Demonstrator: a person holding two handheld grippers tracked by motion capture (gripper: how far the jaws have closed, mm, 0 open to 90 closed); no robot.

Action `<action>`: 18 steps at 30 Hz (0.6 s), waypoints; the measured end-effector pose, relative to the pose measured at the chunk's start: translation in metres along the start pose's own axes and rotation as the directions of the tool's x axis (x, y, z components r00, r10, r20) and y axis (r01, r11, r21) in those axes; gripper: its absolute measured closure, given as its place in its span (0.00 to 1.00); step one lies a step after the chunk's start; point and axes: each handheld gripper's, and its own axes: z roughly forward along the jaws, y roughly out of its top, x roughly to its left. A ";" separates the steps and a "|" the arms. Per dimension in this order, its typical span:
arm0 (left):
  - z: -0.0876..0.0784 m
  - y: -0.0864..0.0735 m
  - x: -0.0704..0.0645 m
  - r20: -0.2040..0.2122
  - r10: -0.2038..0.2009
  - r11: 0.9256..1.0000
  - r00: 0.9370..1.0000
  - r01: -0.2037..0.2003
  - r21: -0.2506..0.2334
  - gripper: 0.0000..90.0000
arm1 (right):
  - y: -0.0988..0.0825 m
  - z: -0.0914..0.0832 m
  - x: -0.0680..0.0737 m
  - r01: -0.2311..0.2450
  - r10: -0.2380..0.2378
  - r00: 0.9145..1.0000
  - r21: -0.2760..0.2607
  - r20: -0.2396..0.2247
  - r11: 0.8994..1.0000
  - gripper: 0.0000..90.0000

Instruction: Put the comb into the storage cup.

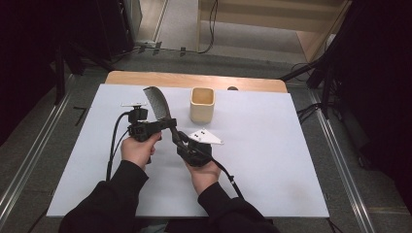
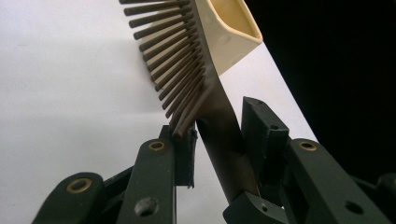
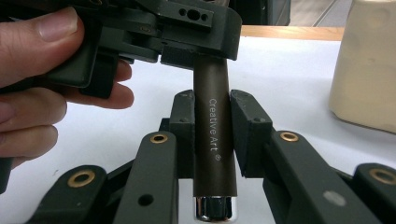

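White table; cream cup upright; both claws clamp brush.

White rectangular sheet covering a light wooden tabletop, cream square-mouthed ceramic cup standing upright near the sheet's far edge, grey carpeted floor around, black cables trailing beyond the table, metal floor rails at both sides.
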 end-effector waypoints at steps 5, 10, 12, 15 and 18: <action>-0.001 0.001 0.001 0.019 -0.012 1.000 1.000 0.012 0.003 0.77 | 0.000 0.001 0.000 0.013 -0.013 1.000 0.001 0.000 1.000 0.78; -0.002 0.001 0.002 0.038 -0.029 1.000 0.999 0.029 0.005 0.79 | -0.001 0.001 0.000 0.021 -0.021 1.000 0.003 -0.004 1.000 0.77; -0.002 0.001 0.003 0.046 -0.036 0.999 0.998 0.035 0.008 0.79 | -0.001 0.002 -0.001 0.018 -0.017 1.000 0.008 -0.016 1.000 0.77; -0.003 0.001 0.002 0.058 -0.044 0.999 0.997 0.043 0.008 0.80 | -0.001 0.002 -0.002 0.039 -0.039 0.999 0.007 -0.018 0.999 0.76; -0.003 0.002 0.003 0.076 -0.047 0.999 0.996 0.047 0.007 0.80 | -0.001 0.003 -0.004 0.048 -0.048 0.999 0.015 -0.021 0.999 0.72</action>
